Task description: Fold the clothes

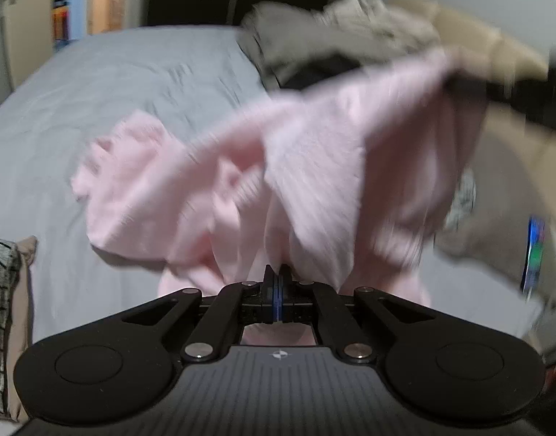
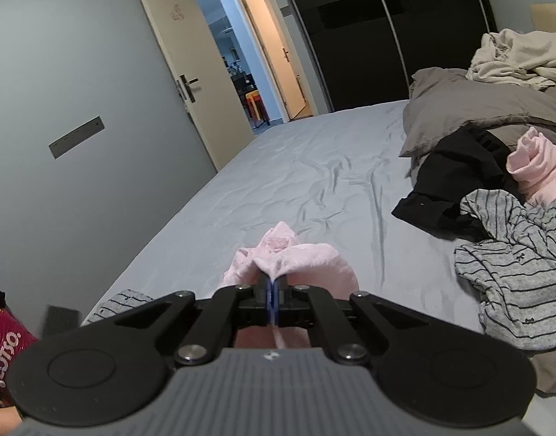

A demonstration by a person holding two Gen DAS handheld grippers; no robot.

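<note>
Left gripper (image 1: 278,272): jaws closed on a fold of the pink garment (image 1: 314,152), which hangs spread and blurred above the bed sheet (image 1: 114,83) | Right gripper (image 2: 272,283): jaws closed on bunched pink cloth | Open room: bare sheet toward the door (image 2: 176,72) | Right edge: clothes pile (image 2: 514,254).

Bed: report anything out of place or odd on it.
Unfolded clothes lie heaped at the bed's right side: a black garment, a striped grey top, a crumpled beige piece. Nothing looks spilled or damaged.
</note>
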